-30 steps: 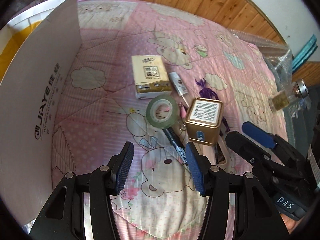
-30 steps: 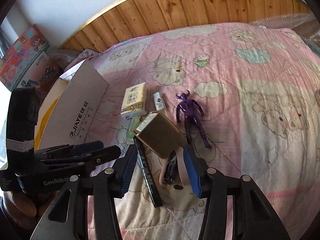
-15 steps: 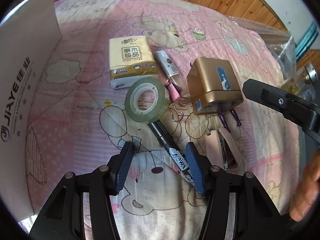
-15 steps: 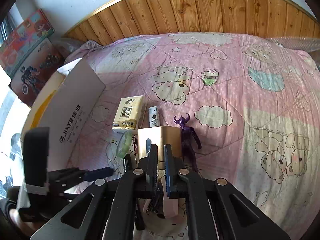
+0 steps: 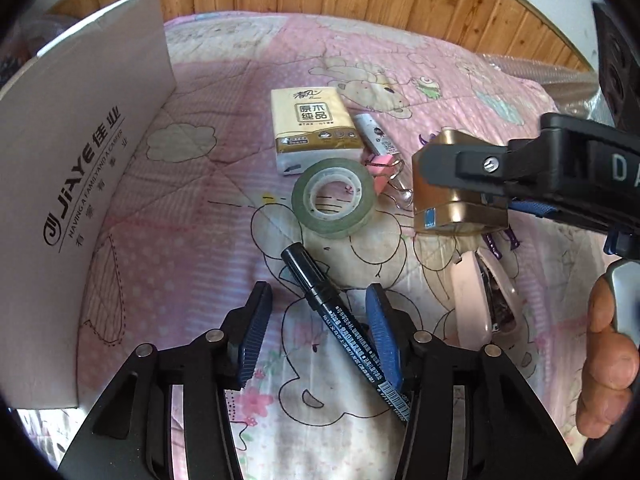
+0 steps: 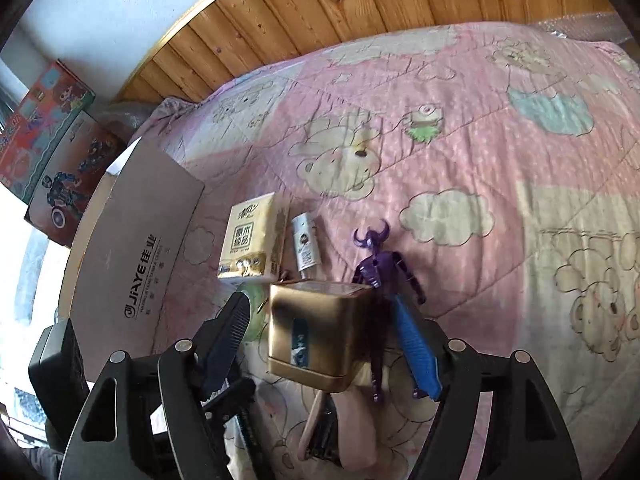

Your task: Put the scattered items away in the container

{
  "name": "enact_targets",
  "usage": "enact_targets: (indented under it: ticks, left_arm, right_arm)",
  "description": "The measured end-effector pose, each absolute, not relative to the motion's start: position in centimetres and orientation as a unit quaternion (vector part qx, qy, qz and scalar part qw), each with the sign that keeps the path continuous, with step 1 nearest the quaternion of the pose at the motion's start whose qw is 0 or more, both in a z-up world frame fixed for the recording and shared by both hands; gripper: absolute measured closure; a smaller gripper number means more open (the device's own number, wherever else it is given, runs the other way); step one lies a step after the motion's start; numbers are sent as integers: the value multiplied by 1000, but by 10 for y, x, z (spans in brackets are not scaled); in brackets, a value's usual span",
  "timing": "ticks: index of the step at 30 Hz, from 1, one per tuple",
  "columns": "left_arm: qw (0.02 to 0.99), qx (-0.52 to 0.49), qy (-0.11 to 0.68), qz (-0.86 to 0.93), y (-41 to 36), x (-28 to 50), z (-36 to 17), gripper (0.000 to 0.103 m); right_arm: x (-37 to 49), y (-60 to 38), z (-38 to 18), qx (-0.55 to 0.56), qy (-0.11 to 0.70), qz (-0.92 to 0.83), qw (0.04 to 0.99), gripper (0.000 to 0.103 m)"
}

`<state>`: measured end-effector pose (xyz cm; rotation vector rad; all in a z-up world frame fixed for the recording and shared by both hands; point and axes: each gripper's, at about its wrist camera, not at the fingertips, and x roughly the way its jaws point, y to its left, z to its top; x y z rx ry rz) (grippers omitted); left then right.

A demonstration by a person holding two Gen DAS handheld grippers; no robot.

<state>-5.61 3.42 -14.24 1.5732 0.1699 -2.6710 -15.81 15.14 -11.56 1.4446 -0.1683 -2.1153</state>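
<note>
Left wrist view: the left gripper [image 5: 316, 332] points down at the quilt [image 5: 192, 240], its jaws closing with the black marker pen [image 5: 340, 320] lying slantwise between them; the right-hand pad [image 5: 382, 336] is just beside the pen's barrel, the other pad stands clear, so the pen is not yet pinched. Just beyond the pen's cap lies a roll of greenish tape [image 5: 334, 198], flat on the quilt. Past it sit a pink binder clip [image 5: 382, 170], a pack of tissues [image 5: 312, 124] and a small white tube [image 5: 374, 132], close together near the middle of the quilt. The cardboard box [image 5: 80, 184] stands along the quilt's left edge. At the right, a pink hairbrush [image 5: 480, 288] lies near the person's fingers [image 5: 608, 364].

Right wrist view: the right gripper [image 6: 328, 340] has its jaws opening wide, and the gold tin [image 6: 316, 332] stands between them with a gap to each pad. Beside the tin's right side, partly behind the blue pad [image 6: 416, 348], lies a purple toy figure [image 6: 380, 260]. Farther off, the quilt runs up to a wooden headboard [image 6: 360, 4].
</note>
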Motion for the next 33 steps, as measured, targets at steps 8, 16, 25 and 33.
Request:
enact_targets:
  ticks: [8,16,25,33]
  left_arm:
    - [-27,510,87,-855,18,-58,-137,87]
    - [-37,509,136,-849,-3,-49,-120,87]
    - [-54,484,161,-859,-14,-53,-89,88]
    - [-60,448,172,-875,-25,-53,-53,87]
  right_arm:
    - [-148,151,-110,533,-28,-806,255,50]
    - [-141,155,-83,514,-43,-816,261,50]
    - [-133,159,-73,510,-54,-818,261,50]
    - [-118,155,-49,491,-61,-826,270,50]
